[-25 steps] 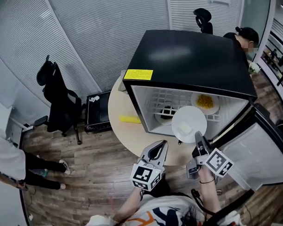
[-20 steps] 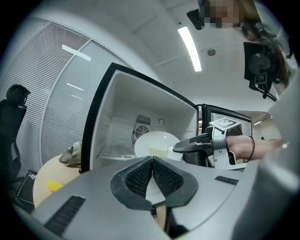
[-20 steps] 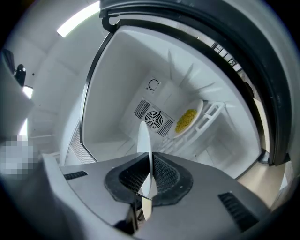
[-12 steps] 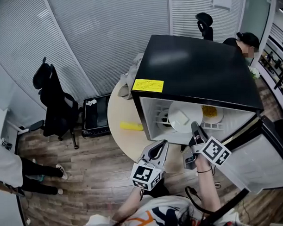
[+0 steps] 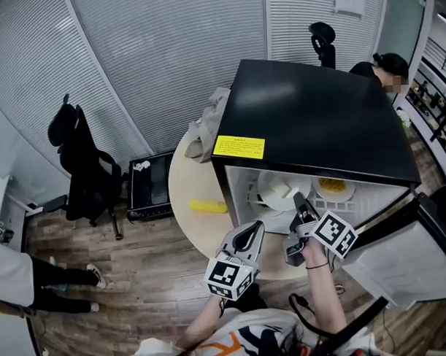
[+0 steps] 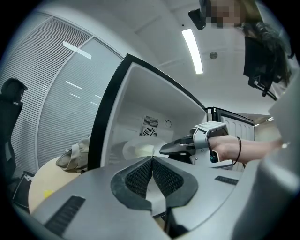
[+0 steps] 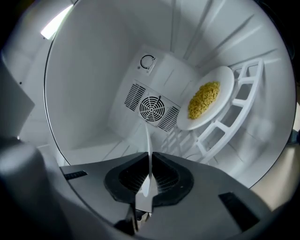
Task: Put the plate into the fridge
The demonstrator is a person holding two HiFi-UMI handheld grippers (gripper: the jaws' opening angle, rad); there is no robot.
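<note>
My right gripper (image 5: 300,201) is shut on the near rim of a white plate (image 5: 280,189) and holds it inside the open black fridge (image 5: 316,112). A pale block lies on the plate. In the right gripper view the plate (image 7: 148,154) shows edge-on as a thin white line between the pads (image 7: 165,178), with the fridge's rear fan ahead. My left gripper (image 5: 245,239) hangs shut and empty in front of the fridge; the left gripper view has its jaws (image 6: 152,165) together, the right gripper (image 6: 176,146) and the plate (image 6: 138,149) beyond them.
A second white plate of yellow food (image 5: 333,186) sits on the fridge's white rack (image 7: 243,105) at the right. The fridge door (image 5: 401,259) stands open on the right. The fridge rests on a round beige table (image 5: 187,182) with a yellow thing (image 5: 207,206) and folded cloth (image 5: 210,123). A person (image 5: 385,64) is behind.
The right gripper has carried the plate forward from outside the opening into the fridge's inside. The left gripper has stayed where it was.
</note>
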